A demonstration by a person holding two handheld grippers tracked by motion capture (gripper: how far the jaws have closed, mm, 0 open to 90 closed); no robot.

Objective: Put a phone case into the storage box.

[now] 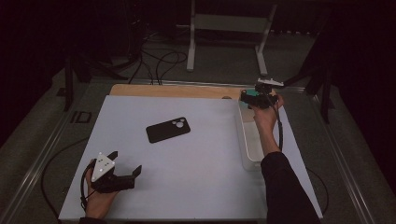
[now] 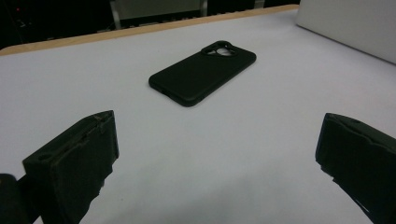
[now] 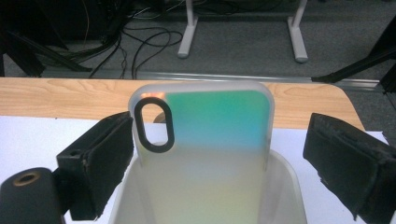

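An iridescent teal-to-yellow phone case (image 3: 210,135) stands upright in the far end of a white bin (image 3: 289,186), its camera cut-out at upper left. My right gripper (image 3: 219,149) is open around it: the left pad sits next to the case's edge, and the right pad is clearly apart from it. From above, that right gripper (image 1: 256,95) hovers over the bin (image 1: 250,149) with the teal case (image 1: 252,93) at its jaws. A black phone case (image 1: 168,129) lies flat mid-table. My left gripper (image 1: 126,162) rests near the front left, open and empty, facing the black case (image 2: 203,72).
A white mat (image 1: 196,186) covers the table, with a wooden strip (image 1: 177,91) along its far edge. The bin's wall (image 2: 355,28) rises at the right of the left gripper view. Cables (image 1: 159,60) and a metal stand (image 1: 229,23) lie on the floor beyond.
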